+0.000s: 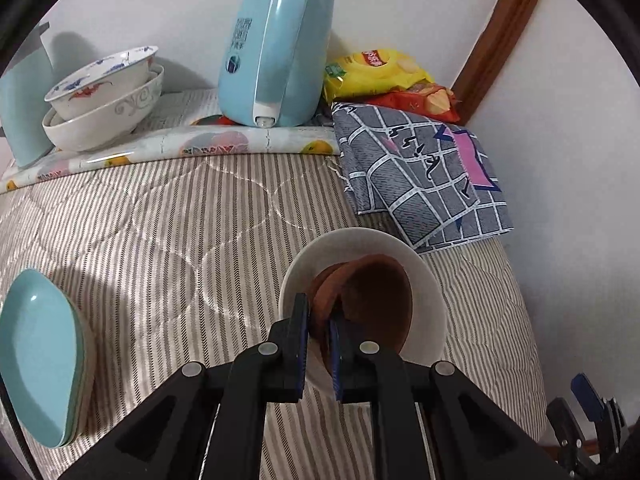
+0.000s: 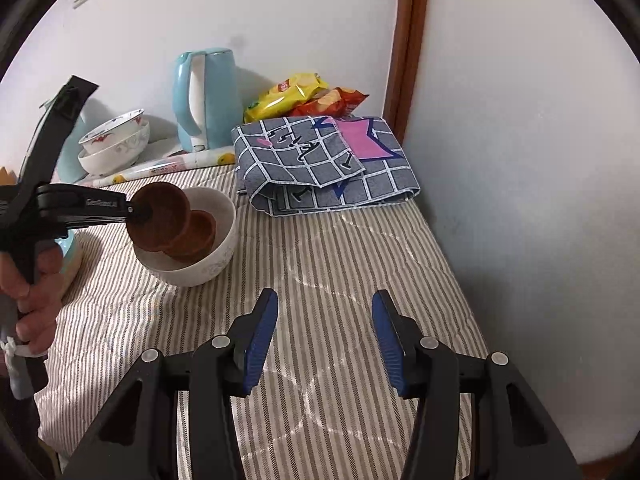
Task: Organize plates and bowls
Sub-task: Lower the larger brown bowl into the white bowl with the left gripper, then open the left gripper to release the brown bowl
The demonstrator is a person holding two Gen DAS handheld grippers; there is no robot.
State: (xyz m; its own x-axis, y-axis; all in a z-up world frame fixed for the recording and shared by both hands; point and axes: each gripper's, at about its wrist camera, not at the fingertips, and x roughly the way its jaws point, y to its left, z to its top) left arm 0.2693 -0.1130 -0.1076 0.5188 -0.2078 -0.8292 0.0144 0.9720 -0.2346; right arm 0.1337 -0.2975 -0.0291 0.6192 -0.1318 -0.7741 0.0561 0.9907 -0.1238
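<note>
My left gripper (image 1: 319, 334) is shut on the rim of a small brown bowl (image 1: 376, 304) and holds it tilted over a white bowl (image 1: 430, 280) on the striped cloth. In the right wrist view the held brown bowl (image 2: 158, 216) hangs over the white bowl (image 2: 224, 248), and a second brown bowl (image 2: 196, 234) leans inside it. My right gripper (image 2: 325, 340) is open and empty over the cloth, to the right of the white bowl. Two stacked patterned bowls (image 1: 104, 96) stand at the back left. Light blue plates (image 1: 40, 356) lie stacked at the left edge.
A light blue kettle (image 1: 276, 52) stands at the back by the wall. Snack bags (image 1: 384, 76) lie in the back corner. A folded grey checked cloth (image 1: 424, 172) lies behind the white bowl. A wall (image 2: 520, 160) bounds the right side.
</note>
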